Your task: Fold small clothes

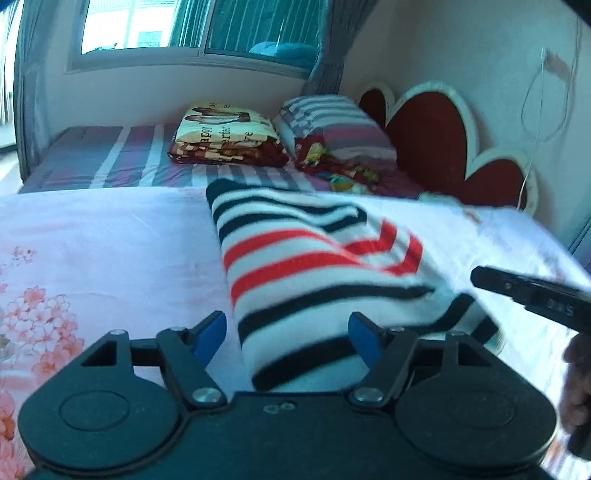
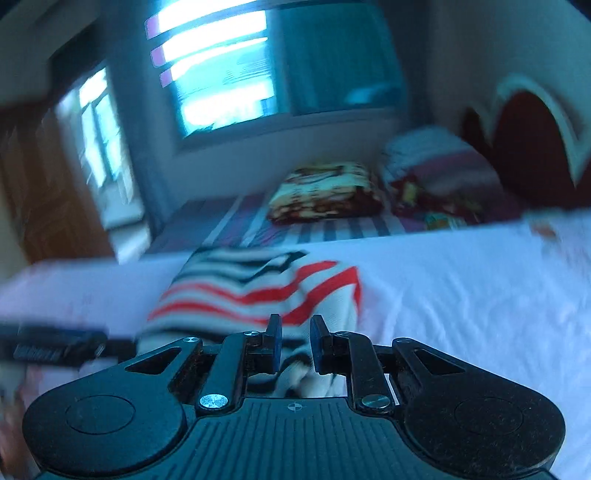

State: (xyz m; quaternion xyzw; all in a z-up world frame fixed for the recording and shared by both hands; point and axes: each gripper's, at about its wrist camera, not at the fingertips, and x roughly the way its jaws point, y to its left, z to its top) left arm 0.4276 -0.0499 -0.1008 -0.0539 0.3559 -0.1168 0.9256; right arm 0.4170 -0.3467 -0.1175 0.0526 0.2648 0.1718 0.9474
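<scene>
Striped sweater (image 1: 325, 280), folded, on pink sheet (image 1: 110, 240). Left gripper (image 1: 288, 332): fingers spread, straddling its near end. Right gripper (image 2: 295, 345): fingers narrowly parted, over sweater edge; grip unclear.

right claw (image 2: 295, 343) | jaws narrow, gap visible | striped garment (image 2: 258, 291) on white sheet (image 2: 461, 295)

— What lies on the striped mattress (image 1: 110, 158) behind the pink floral sheet (image 1: 92, 236)?

— A folded cartoon-print blanket (image 1: 225, 133) near its far edge, and just beside it, toward the headboard, a striped pillow (image 1: 340, 125) on top of a colourful cloth (image 1: 343, 173).

— And at the walls?

— A red heart-shaped headboard (image 1: 436, 136) with a white rim, a window (image 1: 199, 26) with grey curtains (image 1: 328, 40), and a thin cord (image 1: 535, 110) hanging down the wall.
</scene>
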